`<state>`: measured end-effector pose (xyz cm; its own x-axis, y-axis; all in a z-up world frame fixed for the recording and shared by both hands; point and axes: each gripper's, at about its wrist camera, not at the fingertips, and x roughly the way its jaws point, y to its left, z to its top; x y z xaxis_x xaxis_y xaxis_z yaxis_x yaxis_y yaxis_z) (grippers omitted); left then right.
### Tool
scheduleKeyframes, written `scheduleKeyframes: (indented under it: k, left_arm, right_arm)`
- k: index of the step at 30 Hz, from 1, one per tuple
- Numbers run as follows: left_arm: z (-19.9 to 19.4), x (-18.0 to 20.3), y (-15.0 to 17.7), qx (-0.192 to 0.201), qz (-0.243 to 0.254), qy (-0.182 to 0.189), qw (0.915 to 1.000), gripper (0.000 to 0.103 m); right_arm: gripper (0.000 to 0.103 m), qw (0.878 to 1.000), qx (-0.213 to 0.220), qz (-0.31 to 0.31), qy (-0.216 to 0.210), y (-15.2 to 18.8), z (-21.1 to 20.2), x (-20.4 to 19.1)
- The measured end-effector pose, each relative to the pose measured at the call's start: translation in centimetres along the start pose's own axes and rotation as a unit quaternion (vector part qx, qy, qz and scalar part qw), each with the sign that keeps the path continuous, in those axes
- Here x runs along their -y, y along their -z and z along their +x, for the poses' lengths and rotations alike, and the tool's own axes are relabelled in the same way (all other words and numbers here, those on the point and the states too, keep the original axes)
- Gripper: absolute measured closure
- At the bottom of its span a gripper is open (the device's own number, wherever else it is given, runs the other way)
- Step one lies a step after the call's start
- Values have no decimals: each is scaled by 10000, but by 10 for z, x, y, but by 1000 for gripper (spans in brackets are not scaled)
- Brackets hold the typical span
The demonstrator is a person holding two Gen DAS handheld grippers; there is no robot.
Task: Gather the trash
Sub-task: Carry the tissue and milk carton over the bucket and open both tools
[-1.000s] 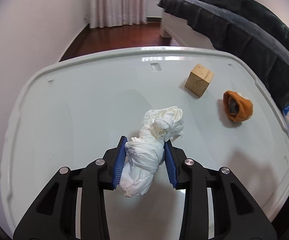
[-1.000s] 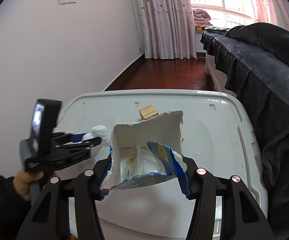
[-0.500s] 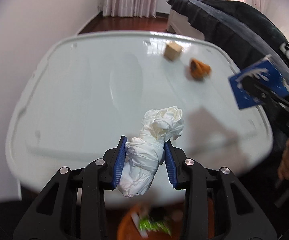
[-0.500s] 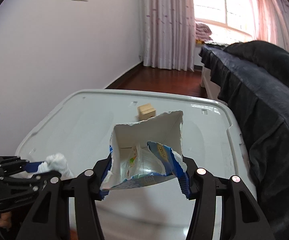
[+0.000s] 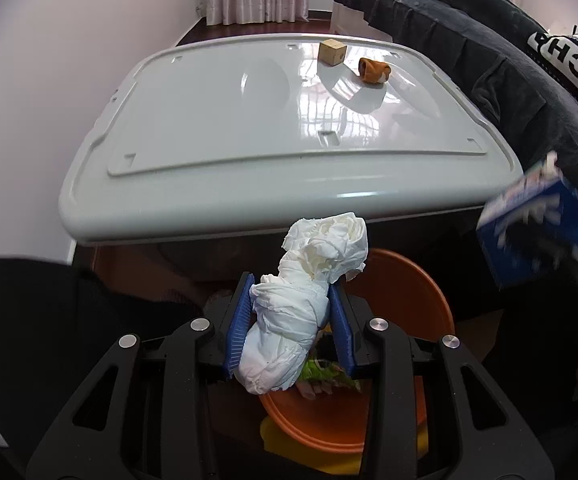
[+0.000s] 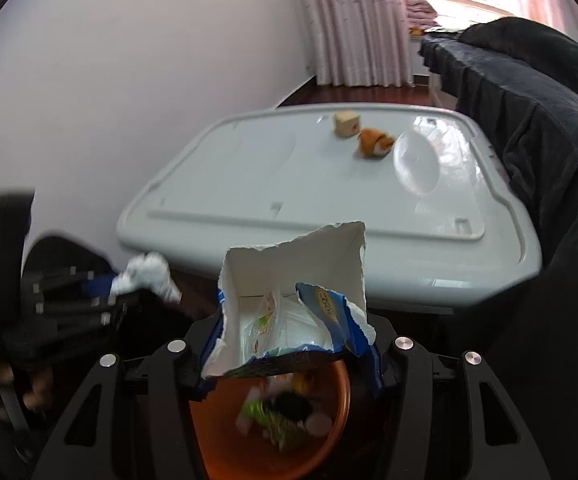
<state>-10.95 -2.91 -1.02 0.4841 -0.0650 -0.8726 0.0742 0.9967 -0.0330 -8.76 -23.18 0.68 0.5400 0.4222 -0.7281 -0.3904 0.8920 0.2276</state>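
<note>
My left gripper [image 5: 291,320] is shut on a crumpled white tissue wad [image 5: 305,300] and holds it above an orange bin [image 5: 405,280] that stands on the floor in front of the table. My right gripper [image 6: 295,336] is shut on a torn blue-and-white carton [image 6: 293,300] and holds it over the same orange bin [image 6: 217,432], which has trash inside. The carton also shows, blurred, at the right of the left wrist view [image 5: 541,236]. The left gripper with the tissue shows at the left of the right wrist view [image 6: 145,276].
A white plastic table [image 5: 209,128] lies beyond the bin, bearing a wooden block [image 5: 332,51] and an orange crumpled item [image 5: 374,70]. A dark blanket-covered bed [image 5: 469,48] runs along the right. A white wall is on the left.
Both grippers have pulled back off the table and dropped toward the floor. The orange bin now lies under both. Both loads stay held.
</note>
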Motion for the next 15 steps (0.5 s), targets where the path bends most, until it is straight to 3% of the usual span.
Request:
scheduleKeyframes:
  k: [10,15]
  left_arm:
    - [5,13,22,-343,150,84,9993,67]
    - [13,14,24,-486,166,72,9987,67]
  right_arm:
    - [49,9940,-244,-1062,4,30,-5,-48]
    - [49,9948,-507,-884,-23,33,9,-40]
